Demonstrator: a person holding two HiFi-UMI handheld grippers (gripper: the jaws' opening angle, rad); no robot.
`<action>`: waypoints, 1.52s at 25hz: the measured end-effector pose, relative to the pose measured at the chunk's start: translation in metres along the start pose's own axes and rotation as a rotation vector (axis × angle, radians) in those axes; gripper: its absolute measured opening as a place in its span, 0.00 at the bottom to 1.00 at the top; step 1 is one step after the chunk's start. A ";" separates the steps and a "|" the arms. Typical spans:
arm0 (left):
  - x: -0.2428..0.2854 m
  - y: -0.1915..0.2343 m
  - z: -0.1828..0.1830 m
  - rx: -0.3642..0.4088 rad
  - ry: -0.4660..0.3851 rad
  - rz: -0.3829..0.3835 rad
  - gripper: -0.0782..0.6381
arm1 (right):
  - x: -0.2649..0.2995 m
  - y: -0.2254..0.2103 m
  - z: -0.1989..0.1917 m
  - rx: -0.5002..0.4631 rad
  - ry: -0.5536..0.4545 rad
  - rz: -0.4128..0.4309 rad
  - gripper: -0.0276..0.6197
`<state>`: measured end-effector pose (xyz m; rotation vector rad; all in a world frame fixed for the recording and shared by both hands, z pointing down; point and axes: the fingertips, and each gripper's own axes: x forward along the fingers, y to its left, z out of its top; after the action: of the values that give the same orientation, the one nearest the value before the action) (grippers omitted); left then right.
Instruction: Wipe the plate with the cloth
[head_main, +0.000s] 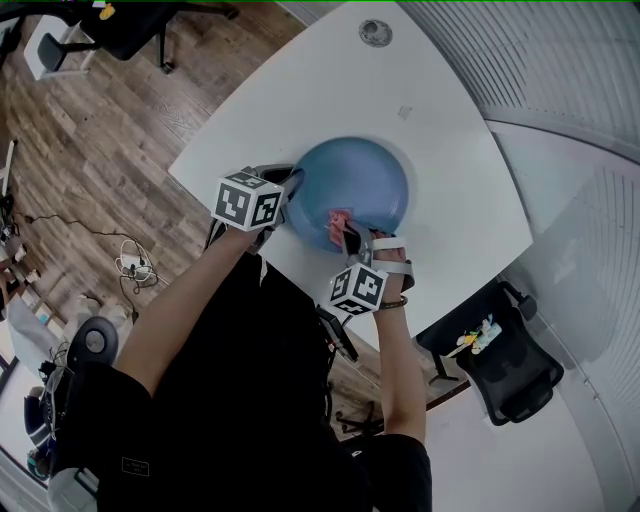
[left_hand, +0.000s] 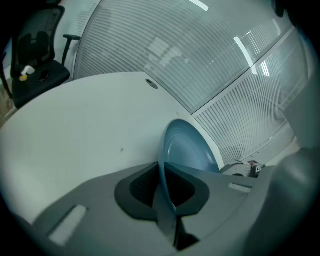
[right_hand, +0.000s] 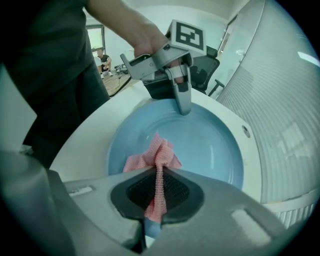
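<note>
The plate (head_main: 352, 185) is blue and round and sits on the white table (head_main: 440, 150), with its bowl facing up so the wiping surface is exposed.

The cloth (right_hand: 157, 161) is pink and bunched. It runs as a narrow fold between the pads of the right gripper (right_hand: 157, 196), whose jaws are clenched on it. The free end fans out just beyond the fingertips and lies on the plate's inner surface, close to the rim nearest the person. Pinching the fold leaves a loose pad ahead of the fingertips, probably so that fabric, not jaw, meets the plate. The gripper's steep downward angle suits pressing that pad onto the surface.

The left gripper (left_hand: 165, 196) has its jaws closed on the plate's rim. The rim passes edge-on between the pads, and the rest of the plate extends beyond the fingertips. This grip most likely anchors the plate so that wiping strokes do not push it across the table.

The two grippers hold opposite sides of the near rim, well apart, which leaves the bowl between them free for the cloth.
</note>
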<state>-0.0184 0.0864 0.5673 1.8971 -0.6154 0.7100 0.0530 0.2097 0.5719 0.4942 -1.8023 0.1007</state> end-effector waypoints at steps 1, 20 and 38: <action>0.000 -0.001 0.000 0.020 0.004 0.003 0.14 | 0.001 -0.007 -0.002 -0.002 0.003 -0.012 0.06; -0.001 0.001 0.002 -0.021 -0.015 0.009 0.14 | 0.022 -0.146 -0.017 -0.080 0.181 -0.284 0.06; 0.000 0.003 0.002 -0.054 -0.052 0.020 0.13 | 0.005 -0.033 0.007 0.030 0.119 -0.167 0.06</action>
<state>-0.0198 0.0831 0.5679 1.8664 -0.6803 0.6519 0.0580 0.1760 0.5684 0.6446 -1.6387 0.0408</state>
